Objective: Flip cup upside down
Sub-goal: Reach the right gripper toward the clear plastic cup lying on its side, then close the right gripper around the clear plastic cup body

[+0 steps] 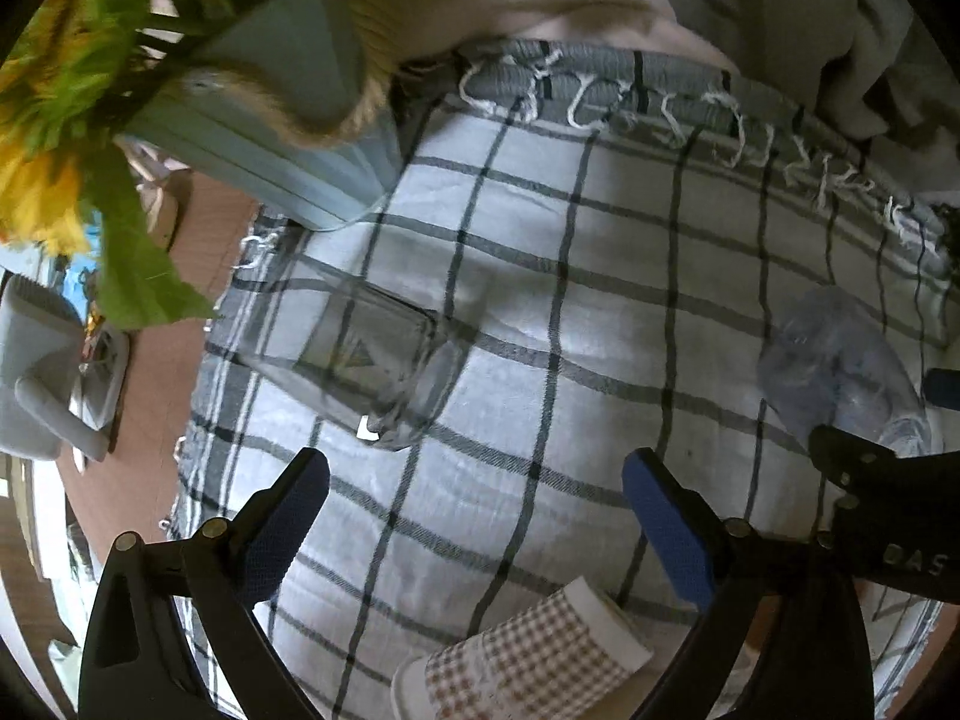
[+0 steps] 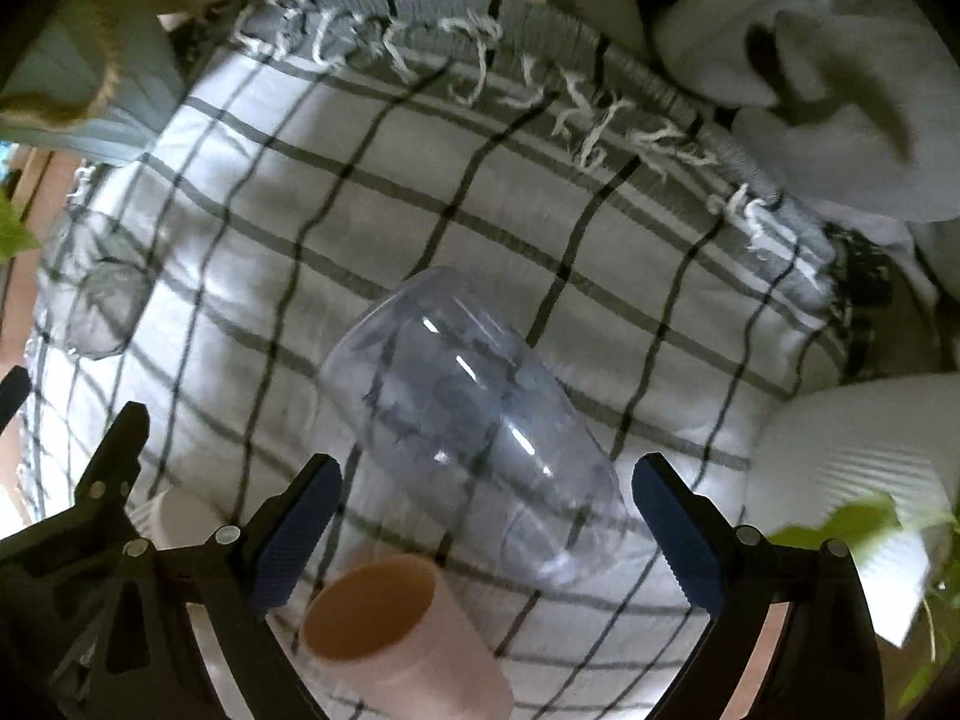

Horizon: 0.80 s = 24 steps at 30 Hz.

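Note:
A clear bluish plastic cup (image 2: 474, 420) stands upside down on the checked cloth (image 2: 420, 192), just ahead of my open right gripper (image 2: 483, 510); it also shows in the left wrist view (image 1: 840, 372). A pink cup (image 2: 396, 636) stands mouth up below the right gripper. A clear square glass (image 1: 372, 360) stands ahead and left of my open, empty left gripper (image 1: 474, 516); it also shows in the right wrist view (image 2: 99, 306). A checked paper cup (image 1: 522, 654) lies on its side below the left gripper.
A pale blue vase (image 1: 276, 120) with yellow flowers (image 1: 42, 192) and green leaves stands at the cloth's far left. A white ribbed pot (image 2: 852, 474) with leaves stands at the right. Grey fabric (image 2: 810, 90) lies behind the cloth's fringed edge. A white jug (image 1: 42, 384) sits far left.

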Available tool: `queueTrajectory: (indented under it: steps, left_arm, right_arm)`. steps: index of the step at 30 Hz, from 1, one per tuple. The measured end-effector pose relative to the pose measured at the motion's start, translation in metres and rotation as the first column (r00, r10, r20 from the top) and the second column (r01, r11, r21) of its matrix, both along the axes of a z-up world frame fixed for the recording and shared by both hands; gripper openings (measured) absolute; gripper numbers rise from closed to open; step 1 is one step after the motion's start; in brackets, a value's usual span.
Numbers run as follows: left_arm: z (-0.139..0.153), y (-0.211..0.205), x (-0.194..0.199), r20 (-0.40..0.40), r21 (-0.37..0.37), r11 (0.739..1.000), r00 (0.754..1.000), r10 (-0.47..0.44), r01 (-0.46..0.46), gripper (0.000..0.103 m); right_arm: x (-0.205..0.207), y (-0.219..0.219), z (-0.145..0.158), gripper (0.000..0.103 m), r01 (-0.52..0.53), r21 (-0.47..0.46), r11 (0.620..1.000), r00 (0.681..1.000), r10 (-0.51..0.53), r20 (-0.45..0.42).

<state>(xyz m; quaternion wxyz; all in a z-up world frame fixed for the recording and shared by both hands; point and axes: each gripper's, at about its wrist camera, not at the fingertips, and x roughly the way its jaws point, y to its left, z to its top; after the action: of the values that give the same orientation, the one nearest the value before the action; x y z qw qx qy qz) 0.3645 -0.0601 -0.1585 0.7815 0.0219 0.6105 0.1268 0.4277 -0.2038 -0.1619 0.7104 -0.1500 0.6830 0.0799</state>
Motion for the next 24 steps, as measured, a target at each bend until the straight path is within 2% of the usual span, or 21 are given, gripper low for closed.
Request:
queueTrajectory:
  steps: [2, 5, 9, 13, 19, 24]
  left_arm:
    - [-0.003, -0.002, 0.004, -0.001, -0.003, 1.000, 1.000, -0.008, 0.008, 0.100]
    - [-0.006, -0.006, 0.010, -0.003, 0.034, 0.999, 1.000, -0.026, 0.026, 0.100]
    - [-0.011, -0.011, 0.012, -0.020, 0.020, 0.999, 0.999, -0.037, 0.038, 0.100]
    - [-0.015, -0.018, 0.015, -0.030, 0.040, 0.998, 0.998, -0.053, 0.054, 0.100]
    - [-0.017, -0.019, 0.016, -0.034, 0.021, 0.998, 0.997, -0.065, 0.066, 0.100]
    - [-0.004, -0.021, 0.006, -0.013, 0.011, 0.996, 0.996, -0.086, 0.086, 0.100]
  right_arm:
    - [0.005, 0.001, -0.011, 0.095, -0.002, 0.003, 1.000, 1.000, 0.002, -0.017]
    - [0.009, 0.006, -0.023, 0.095, -0.016, -0.011, 1.000, 1.000, 0.016, -0.018]
    - [0.015, 0.009, -0.037, 0.093, -0.018, -0.022, 1.000, 1.000, 0.018, -0.024]
    - [0.020, 0.014, -0.049, 0.085, -0.024, -0.042, 0.999, 0.999, 0.023, -0.023]
    - [0.020, 0.011, -0.054, 0.083, -0.007, -0.039, 0.999, 1.000, 0.007, -0.003]
    - [0.006, 0.002, -0.041, 0.082, 0.006, -0.056, 0.998, 1.000, -0.005, 0.029]
